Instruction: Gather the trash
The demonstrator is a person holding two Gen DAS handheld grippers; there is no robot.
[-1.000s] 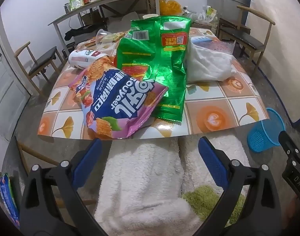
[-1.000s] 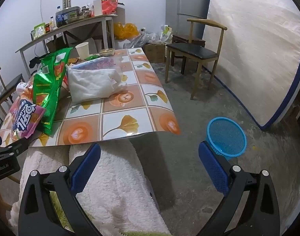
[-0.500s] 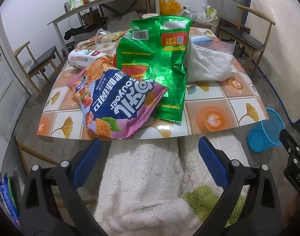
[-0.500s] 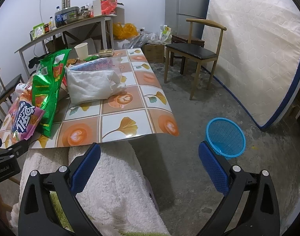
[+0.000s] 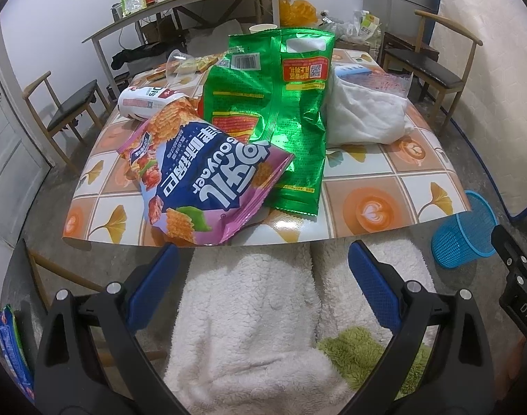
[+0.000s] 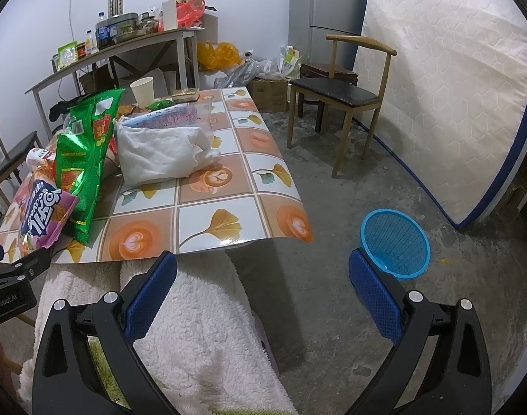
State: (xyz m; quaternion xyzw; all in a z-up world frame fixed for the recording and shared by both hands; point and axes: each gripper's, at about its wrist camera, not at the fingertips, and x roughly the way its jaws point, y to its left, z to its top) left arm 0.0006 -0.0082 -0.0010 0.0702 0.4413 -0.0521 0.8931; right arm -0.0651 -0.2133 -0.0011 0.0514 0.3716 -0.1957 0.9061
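A purple snack bag [image 5: 208,186] lies at the table's near edge, overlapping a green snack bag [image 5: 280,110]; both also show in the right wrist view, the purple bag [image 6: 38,214] and the green bag [image 6: 83,159]. A white bag [image 5: 363,117] [image 6: 159,155] lies to their right. A blue mesh basket [image 6: 396,242] [image 5: 465,231] stands on the floor right of the table. My left gripper [image 5: 260,276] is open and empty, just short of the table edge. My right gripper [image 6: 263,283] is open and empty, over the floor between table and basket.
The tiled table [image 6: 208,218] also bears a white canister [image 5: 146,102], a paper cup [image 6: 143,88] and small wrappers. Wooden chairs stand at the right [image 6: 339,93] and left [image 5: 69,103]. A mattress [image 6: 443,86] leans on the right wall. White fleece-clad legs [image 5: 256,325] lie below me.
Both grippers have drifted only slightly; the view of the table has barely shifted. Nothing was taken hold of or let go.
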